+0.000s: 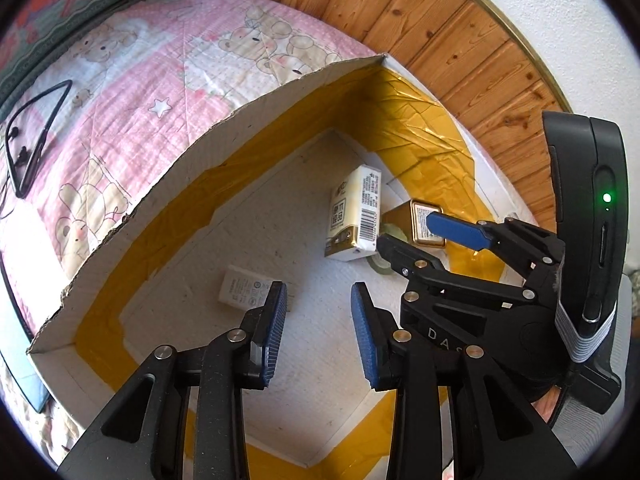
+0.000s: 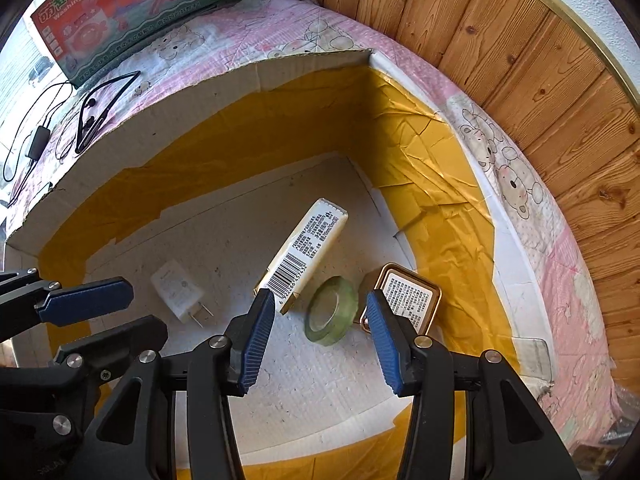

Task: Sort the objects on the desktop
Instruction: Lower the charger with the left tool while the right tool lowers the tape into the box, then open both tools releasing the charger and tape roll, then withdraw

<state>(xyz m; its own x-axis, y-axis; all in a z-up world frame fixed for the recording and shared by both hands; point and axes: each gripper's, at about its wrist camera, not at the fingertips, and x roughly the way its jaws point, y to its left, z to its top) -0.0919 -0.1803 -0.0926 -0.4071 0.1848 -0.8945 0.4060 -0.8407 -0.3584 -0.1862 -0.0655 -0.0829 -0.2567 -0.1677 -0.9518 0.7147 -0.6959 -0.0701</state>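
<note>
An open cardboard box lined with yellow tape holds a white charger, a cream carton, a green tape roll and a gold tin. My left gripper hangs open over the box floor, the charger just left of its left finger. My right gripper is open above the tape roll, which lies on the floor between the carton's end and the tin. Neither holds anything.
The box sits on a pink bear-print quilt. Black neckband earphones lie on the quilt to the left. A toy washing-machine carton stands behind. A wood-panelled wall runs along the right.
</note>
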